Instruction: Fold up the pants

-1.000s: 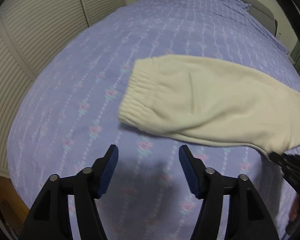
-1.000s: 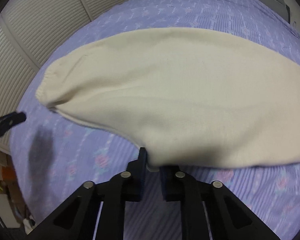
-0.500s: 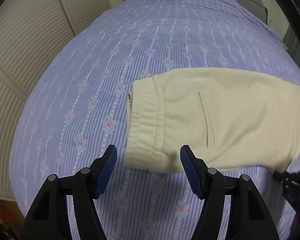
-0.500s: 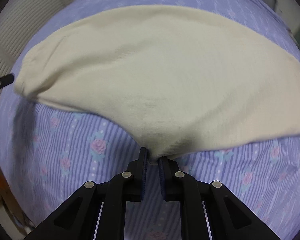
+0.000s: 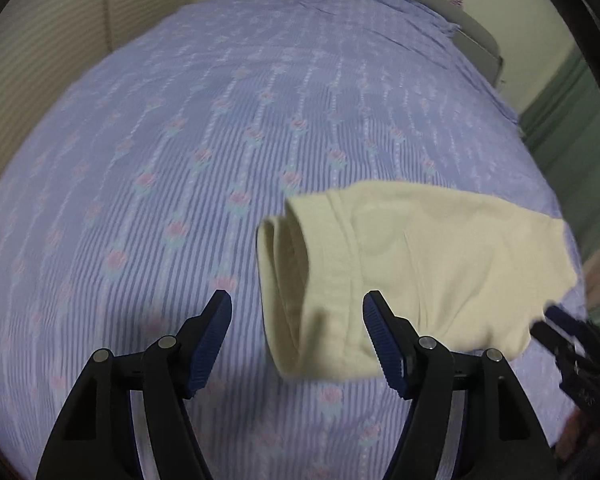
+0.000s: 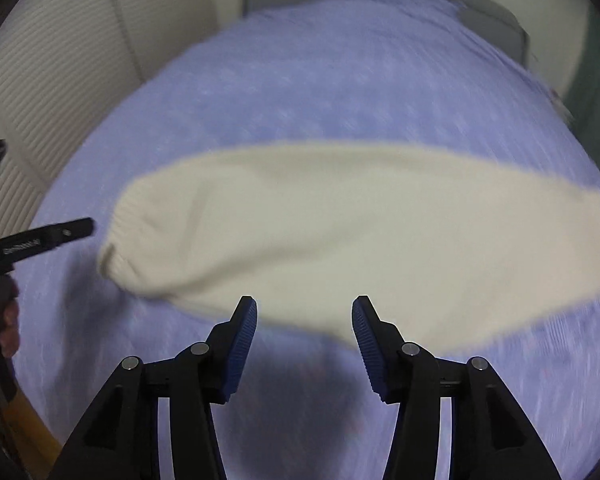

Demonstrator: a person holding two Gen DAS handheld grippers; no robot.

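Observation:
The cream pants (image 5: 420, 264) lie folded lengthwise on the lilac flowered bed cover (image 5: 220, 140), waistband end toward my left gripper. My left gripper (image 5: 298, 340) is open and empty, its fingers on either side of the waistband edge and just short of it. In the right wrist view the pants (image 6: 340, 232) stretch across the bed, blurred. My right gripper (image 6: 304, 340) is open and empty, hovering over the near edge of the pants. It also shows at the right edge of the left wrist view (image 5: 556, 328).
White slatted closet doors (image 6: 52, 92) stand along the left of the bed. A grey headboard (image 5: 476, 40) and a pillow are at the far end. A green curtain (image 5: 572, 136) hangs on the right. The left gripper's tip (image 6: 48, 236) shows at the left.
My right gripper has opened and let go of the pants' edge, and the pants now lie on the bed. My left gripper has moved closer to the waistband.

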